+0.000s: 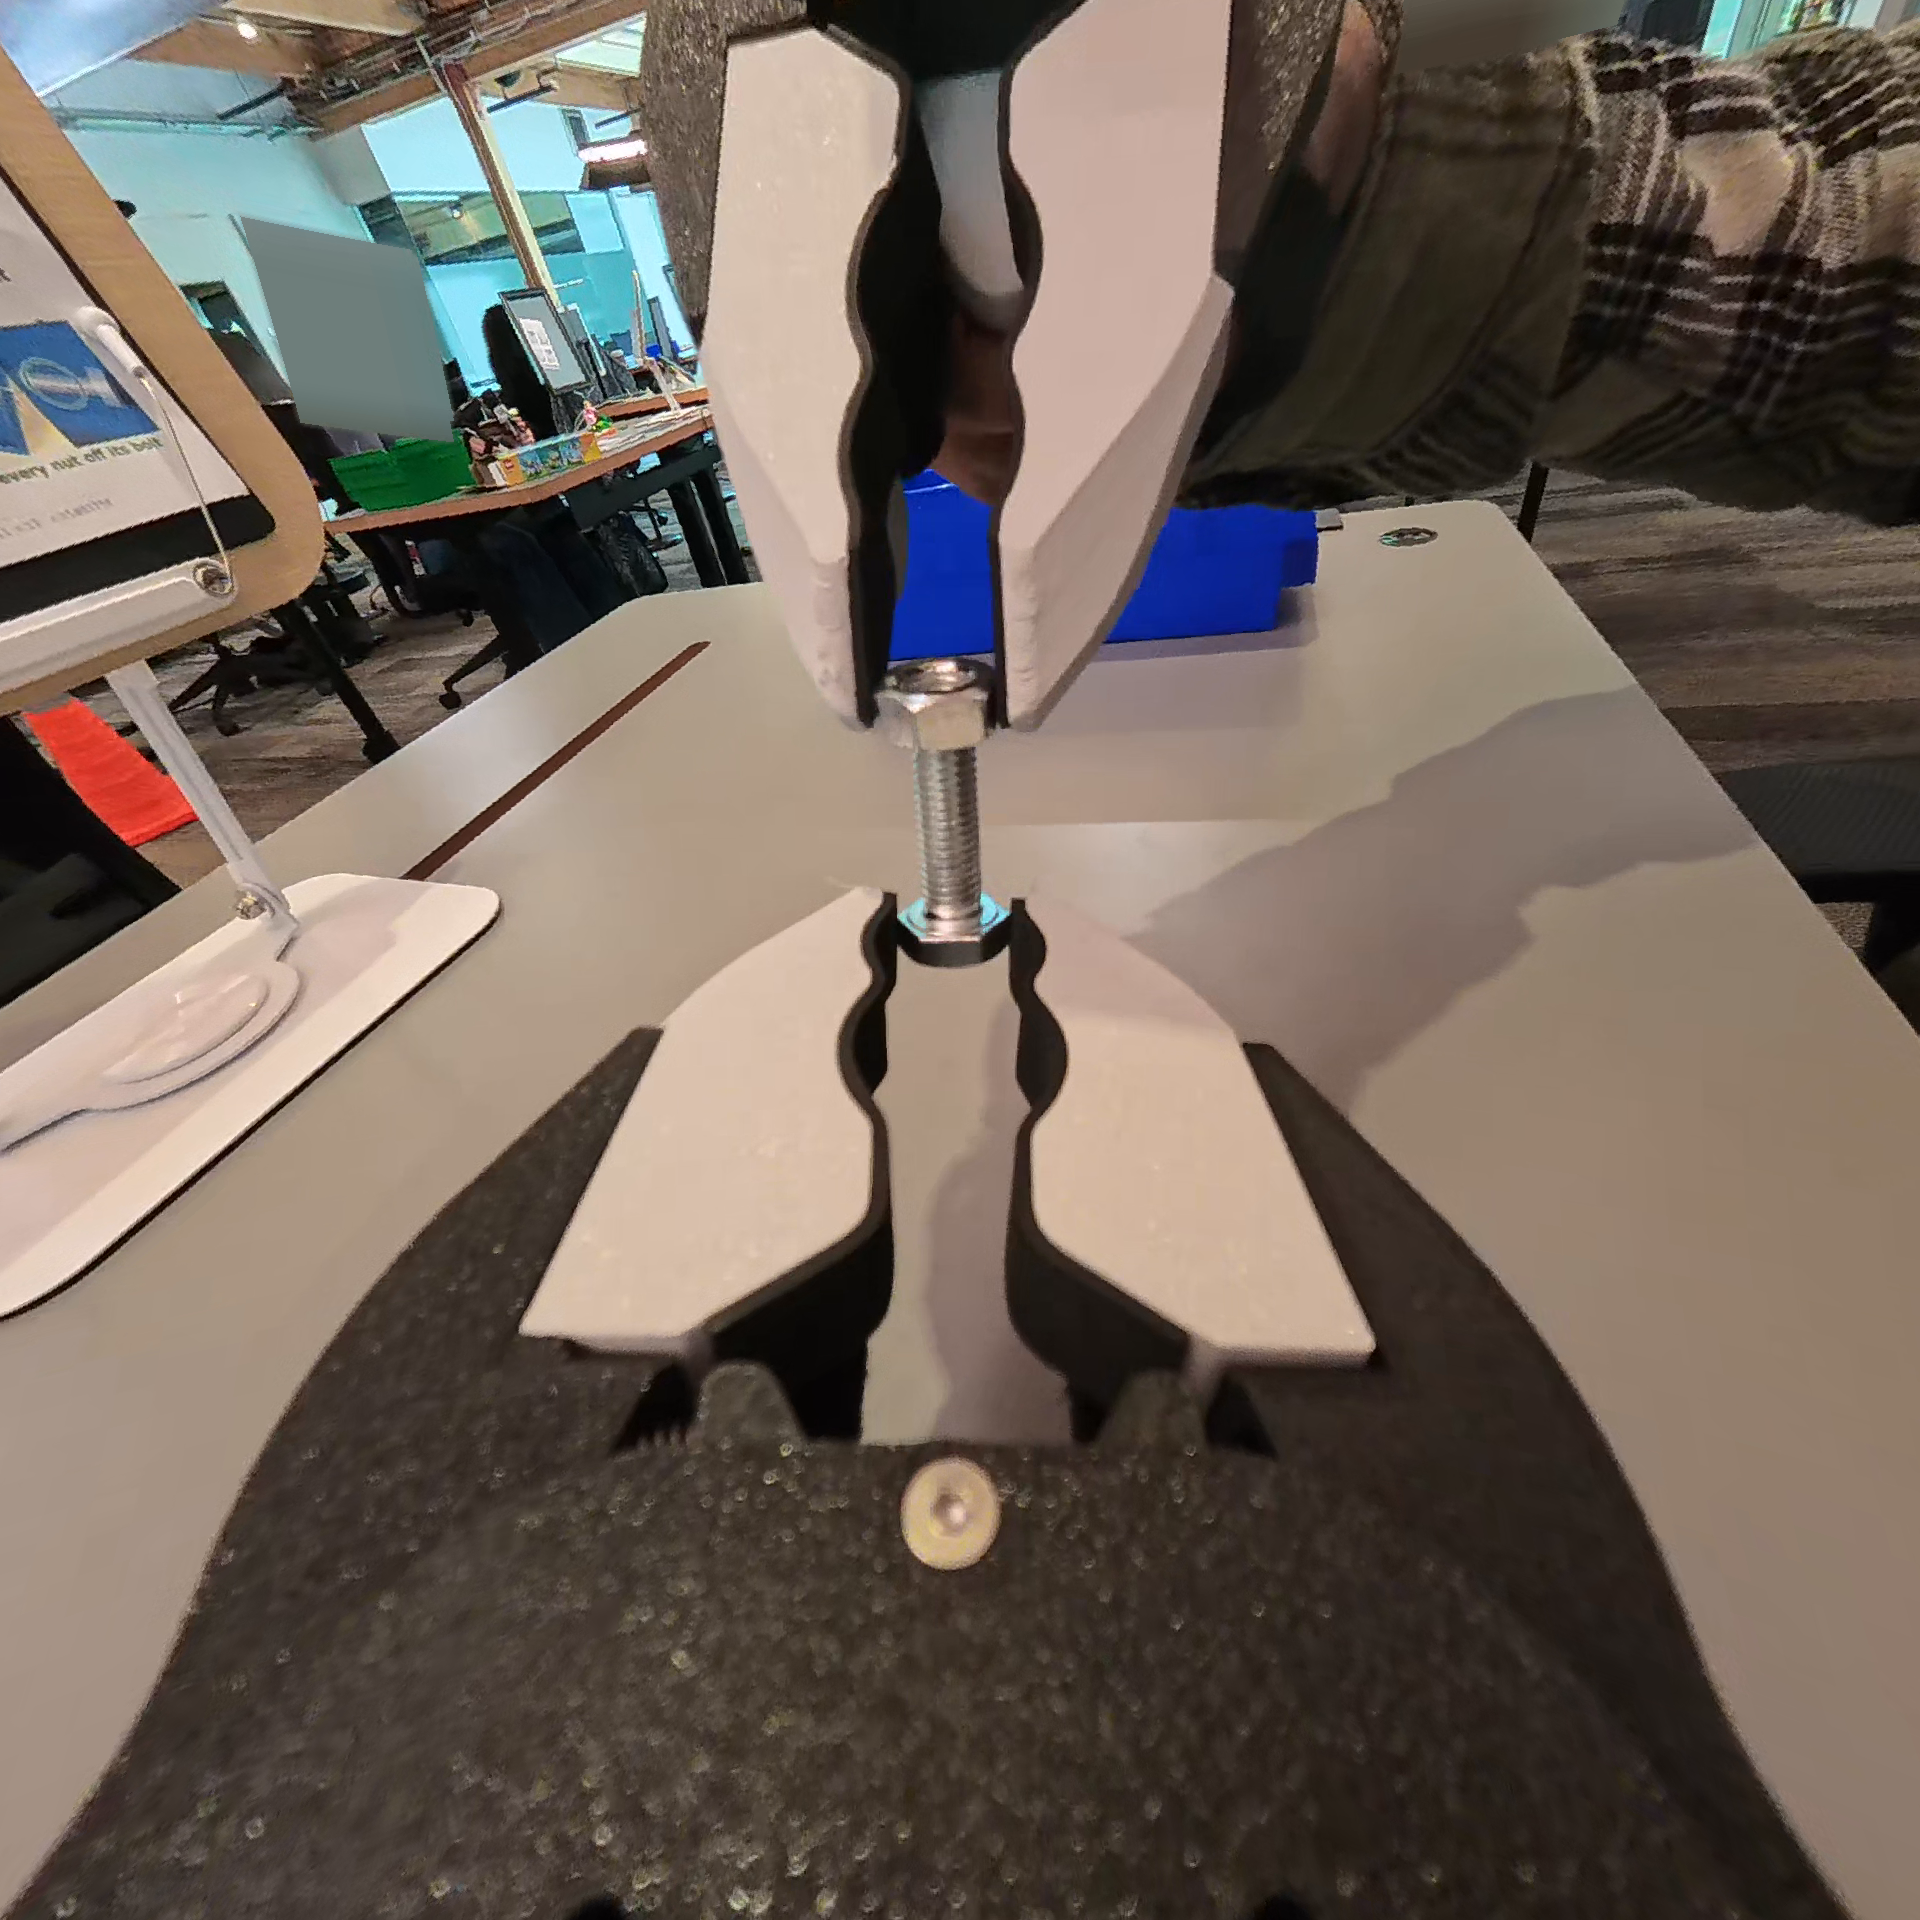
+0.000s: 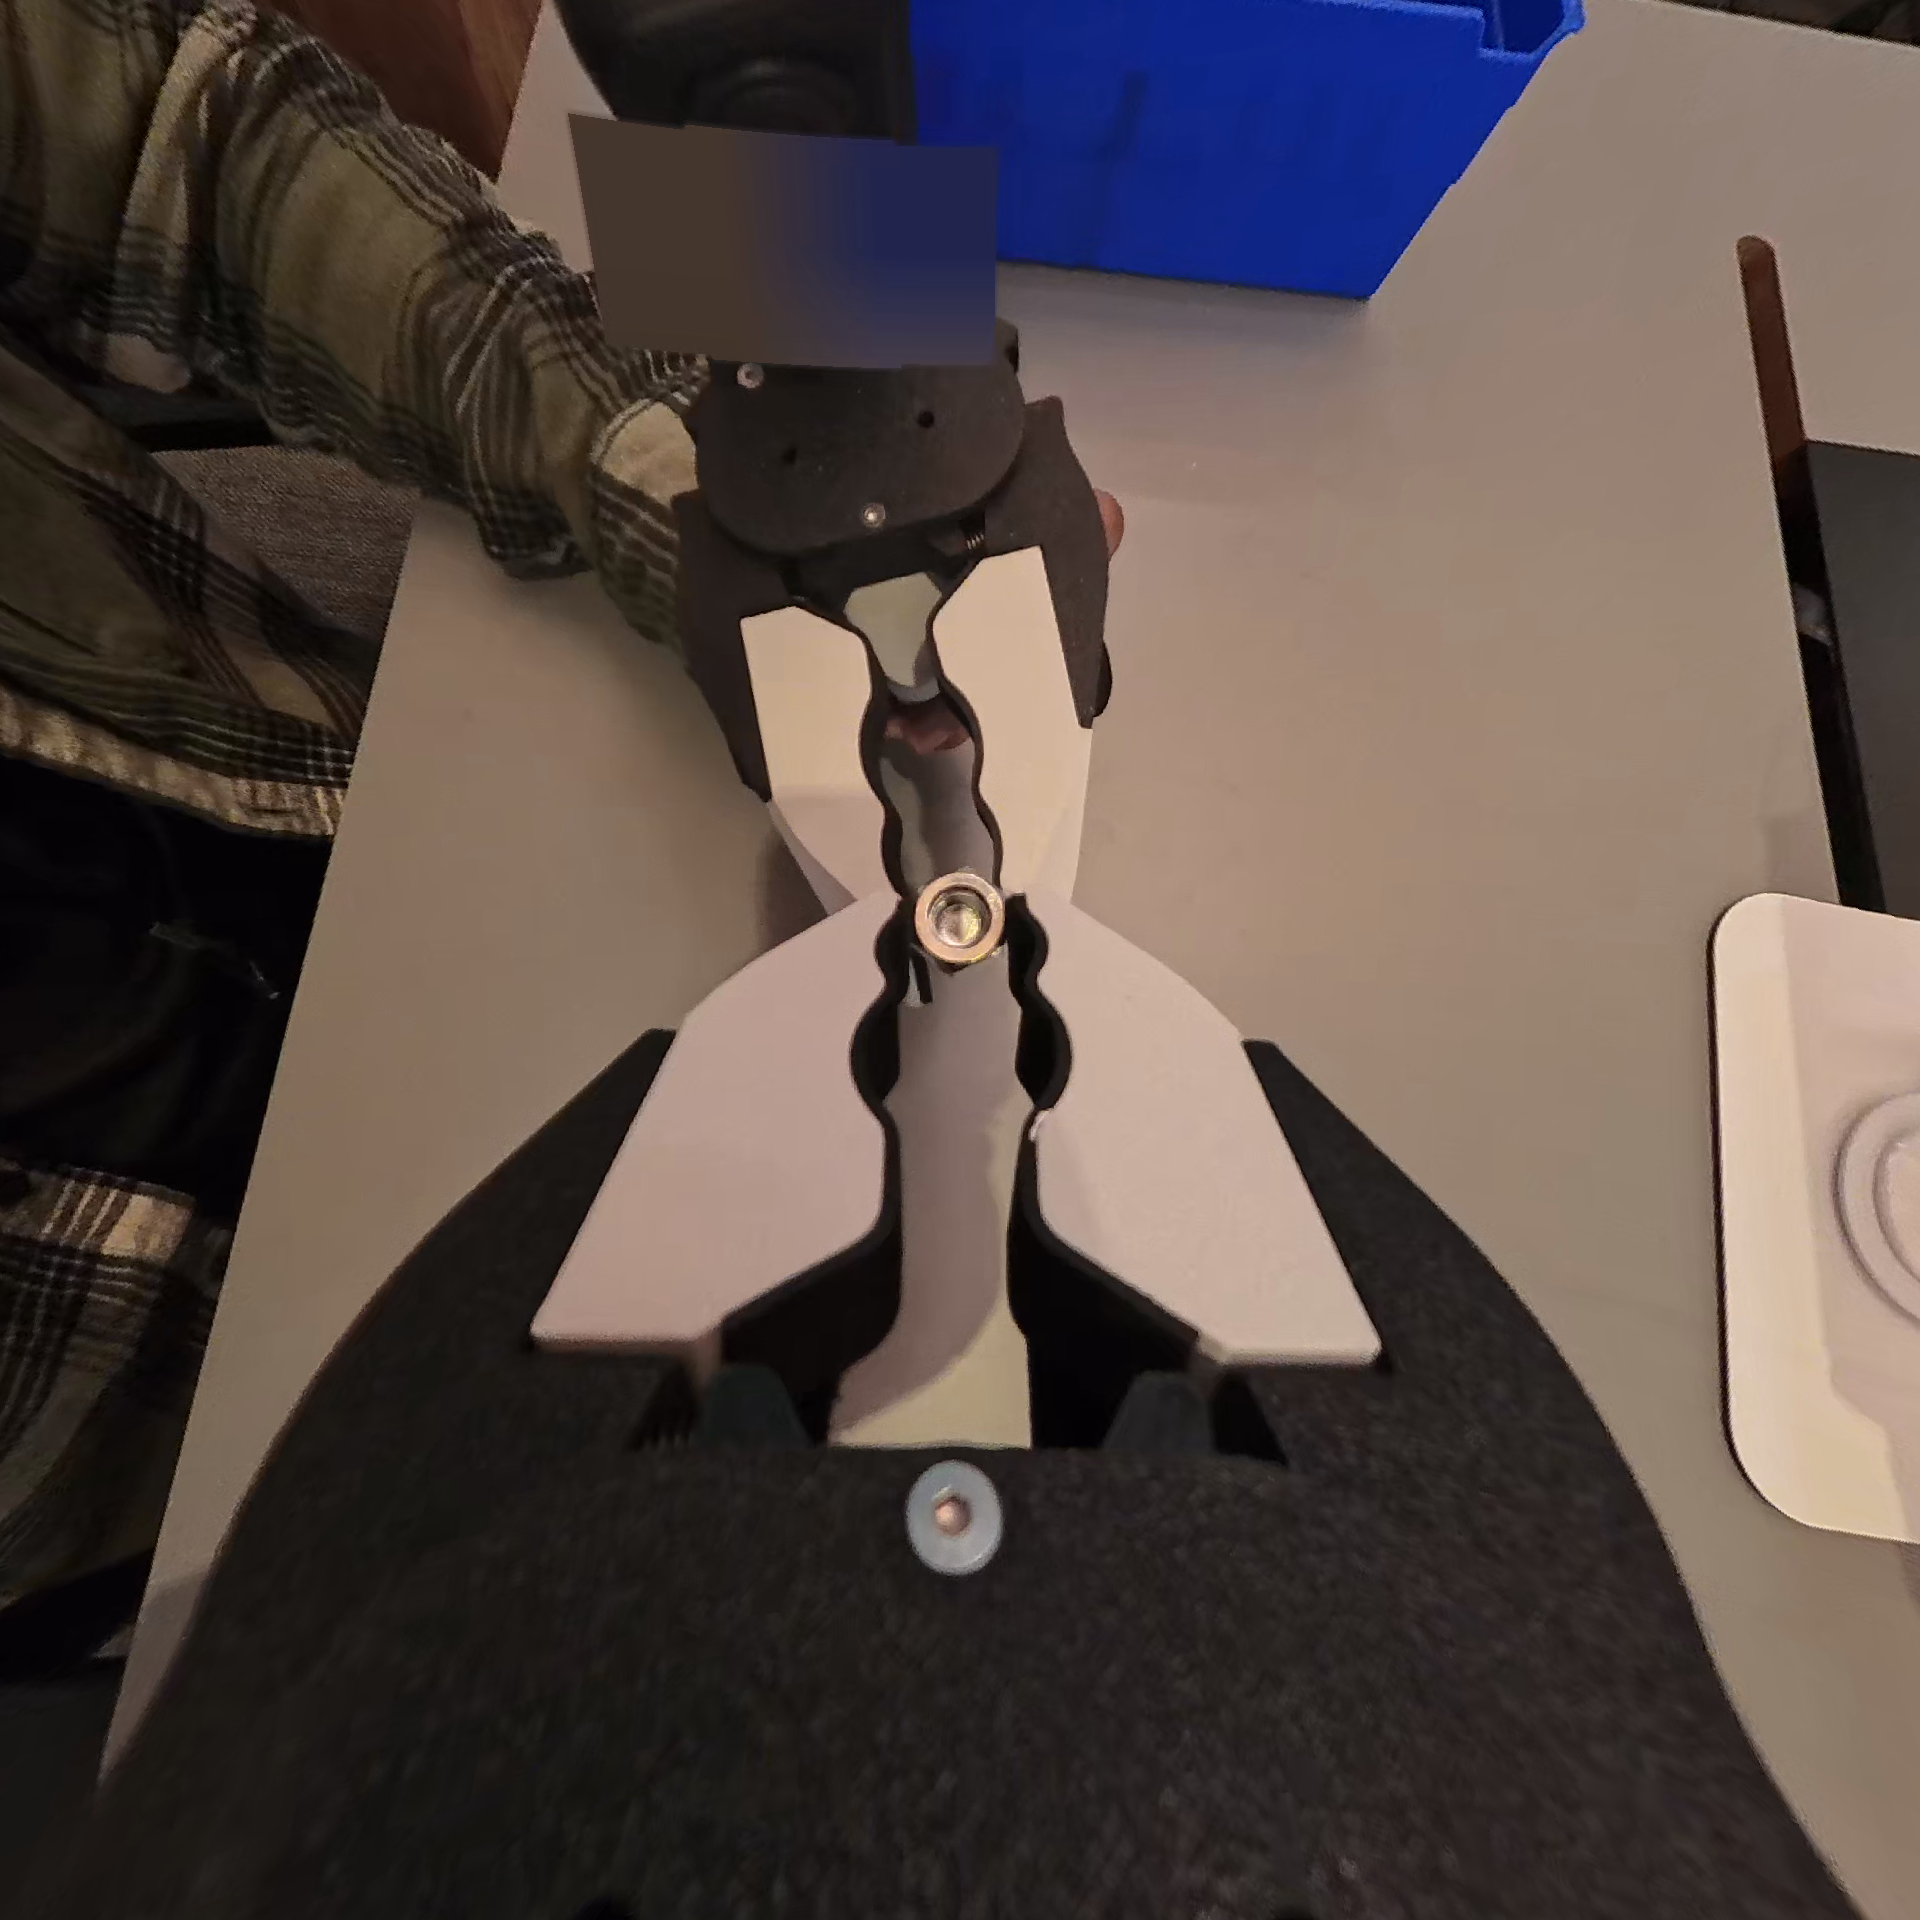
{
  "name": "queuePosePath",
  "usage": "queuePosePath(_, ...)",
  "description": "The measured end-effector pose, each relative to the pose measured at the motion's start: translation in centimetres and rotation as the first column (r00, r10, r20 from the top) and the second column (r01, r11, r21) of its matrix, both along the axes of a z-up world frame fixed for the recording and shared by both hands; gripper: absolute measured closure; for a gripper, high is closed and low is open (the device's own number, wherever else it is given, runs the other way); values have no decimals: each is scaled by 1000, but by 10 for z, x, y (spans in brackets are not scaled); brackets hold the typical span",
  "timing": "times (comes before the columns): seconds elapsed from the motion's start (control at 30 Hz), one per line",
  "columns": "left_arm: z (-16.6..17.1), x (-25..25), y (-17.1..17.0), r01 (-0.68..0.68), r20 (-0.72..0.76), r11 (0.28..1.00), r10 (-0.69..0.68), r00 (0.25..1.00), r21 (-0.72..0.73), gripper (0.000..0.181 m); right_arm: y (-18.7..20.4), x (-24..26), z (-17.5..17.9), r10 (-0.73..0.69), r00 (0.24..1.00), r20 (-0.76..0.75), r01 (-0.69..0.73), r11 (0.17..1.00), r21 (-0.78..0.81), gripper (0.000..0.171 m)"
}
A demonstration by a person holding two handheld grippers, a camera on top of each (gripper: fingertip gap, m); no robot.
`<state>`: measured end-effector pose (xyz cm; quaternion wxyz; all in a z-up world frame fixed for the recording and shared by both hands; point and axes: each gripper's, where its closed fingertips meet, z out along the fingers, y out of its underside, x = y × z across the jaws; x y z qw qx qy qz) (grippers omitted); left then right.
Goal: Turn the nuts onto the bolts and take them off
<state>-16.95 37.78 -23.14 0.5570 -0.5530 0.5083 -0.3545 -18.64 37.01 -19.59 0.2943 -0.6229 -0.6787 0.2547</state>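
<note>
A silver bolt (image 1: 943,821) stands upright above the grey table (image 1: 1403,1091). My left gripper (image 1: 948,920) is shut on the bolt's hex head (image 1: 948,932) at the bottom. My right gripper (image 1: 933,698) comes down from above and is shut on the hex nut (image 1: 935,712) at the top of the thread. In the right wrist view I look straight down on the nut (image 2: 958,923) between my right gripper's (image 2: 958,932) tips, with the bolt end showing in its hole. The left gripper (image 2: 940,873) lies beyond it, the bolt shaft hidden under the nut.
A blue bin (image 1: 1195,582) stands at the table's far edge, also in the right wrist view (image 2: 1195,135). A white stand base (image 1: 208,1039) with a tilted sign board (image 1: 104,447) sits to the left. A plaid sleeve (image 1: 1662,260) reaches in from the right. Less than 4 cm separates the two grippers' tips.
</note>
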Motion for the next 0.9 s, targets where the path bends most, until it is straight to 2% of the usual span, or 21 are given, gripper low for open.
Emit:
queuePosePath(0.4,-9,0,9,-102,-84,993,107,991,63,161,6,3,-9,-148,988,53,147,989,27,154)
queuePosePath(0.9,-8,3,4,-57,-66,998,58,996,27,161,4,3,-11,-121,991,53,120,993,19,146)
